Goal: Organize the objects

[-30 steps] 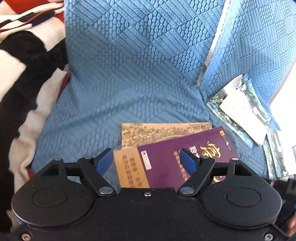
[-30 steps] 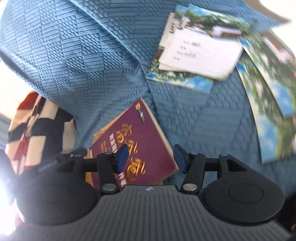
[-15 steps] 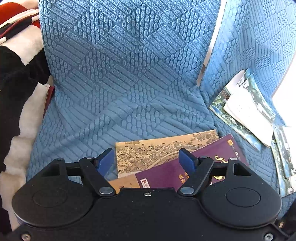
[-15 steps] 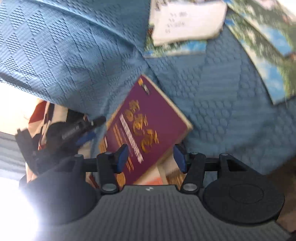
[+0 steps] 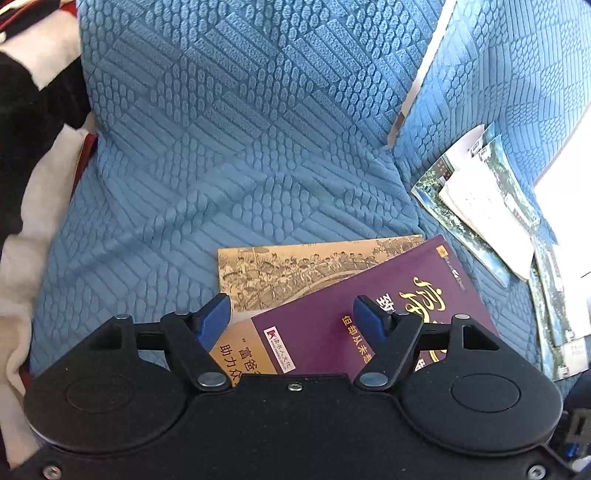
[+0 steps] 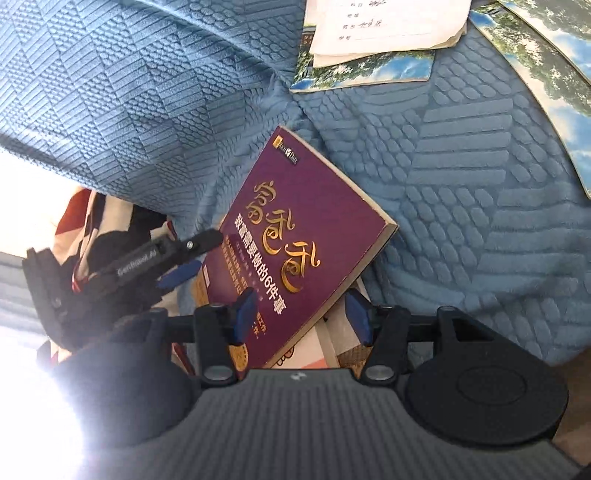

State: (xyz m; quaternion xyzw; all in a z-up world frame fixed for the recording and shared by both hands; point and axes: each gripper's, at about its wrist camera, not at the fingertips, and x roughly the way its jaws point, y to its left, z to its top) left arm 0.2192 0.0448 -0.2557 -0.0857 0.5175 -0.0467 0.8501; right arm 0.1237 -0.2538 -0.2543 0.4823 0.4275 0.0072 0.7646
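A purple book with gold lettering (image 5: 351, 306) (image 6: 303, 236) lies askew on top of a tan illustrated book (image 5: 295, 266) on the blue sofa seat (image 5: 221, 166). My left gripper (image 5: 291, 319) hovers over the near-left corner of the stack. Its jaws are closing, the book covers show between the blue pads, and the pads press on nothing. My right gripper (image 6: 301, 315) is open, its pads straddling the purple book's near corner without squeezing it. In the right wrist view the left gripper (image 6: 195, 256) sits at the book's left edge.
Landscape-photo pamphlets (image 5: 476, 218) (image 6: 362, 70) with a white sheet (image 6: 384, 29) on them lie to the right on the seat. A black, white and red striped blanket (image 5: 33, 122) (image 6: 92, 218) is heaped at the left. The sofa backrest (image 5: 258, 55) rises behind.
The right gripper has come down and rolled toward the purple book, which now fills more of its view. The left gripper has come into that view. The left jaws have narrowed slightly.
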